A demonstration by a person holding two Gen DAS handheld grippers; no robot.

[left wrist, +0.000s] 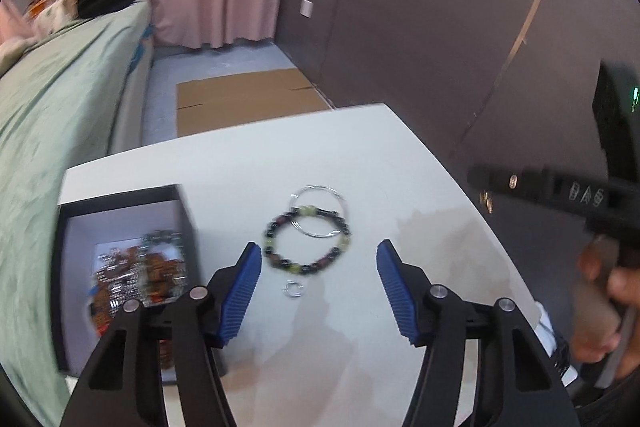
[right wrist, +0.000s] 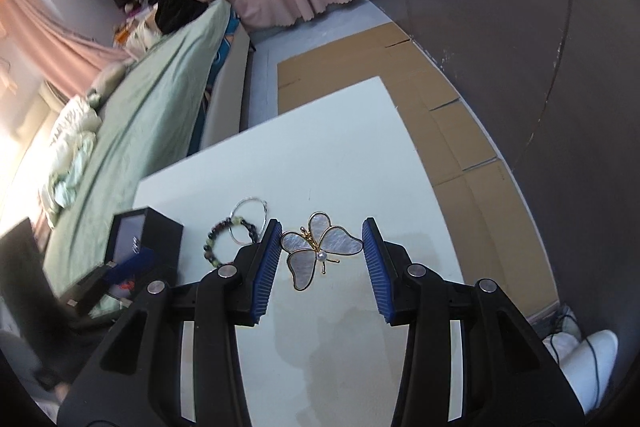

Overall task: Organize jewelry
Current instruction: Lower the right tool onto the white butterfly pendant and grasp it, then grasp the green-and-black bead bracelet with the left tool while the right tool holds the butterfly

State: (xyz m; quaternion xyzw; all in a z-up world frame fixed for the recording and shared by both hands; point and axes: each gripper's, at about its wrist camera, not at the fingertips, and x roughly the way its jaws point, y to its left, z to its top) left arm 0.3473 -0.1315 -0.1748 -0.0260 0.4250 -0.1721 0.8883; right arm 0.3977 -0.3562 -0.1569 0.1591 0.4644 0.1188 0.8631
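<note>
A butterfly brooch (right wrist: pixel 318 251) of pale shell panes in gold wire, a small pearl at its centre, spans the gap between the blue ribbed pads of the right tool (right wrist: pixel 322 247), raised above the white tabletop (right wrist: pixel 320 163). Its wing tips meet both pads, so the half-closed jaws grip it.

Over the same tabletop the left tool (left wrist: pixel 319 259) hangs empty, its jaws standing apart with nothing between the pads. Just beyond its fingertips lies a beaded bracelet (left wrist: pixel 307 241) of dark, reddish and pale green beads, flat on the surface. A thin silver bangle (left wrist: pixel 319 211) overlaps the bracelet's far side, the two touching. A small silver ring (left wrist: pixel 293 289) rests between the left tool's pads and nearer the camera than the bracelet, on the tabletop and apart from both pads.

At the tabletop's left edge, beside the left tool's left finger, sits an open black box (left wrist: pixel 120 203) with a blurred heap of orange, silver and dark pieces inside; what each piece is cannot be told. In the right wrist view the box stands left of the bracelet and bangle, well away from the brooch.

On the right of the left wrist view, a person's hand (left wrist: pixel 600 291) grasps the black handle of the right tool. A green-covered bed (right wrist: pixel 160 87) runs along the tabletop's left side, and flattened cardboard (right wrist: pixel 400 67) lies on the floor beyond it.
</note>
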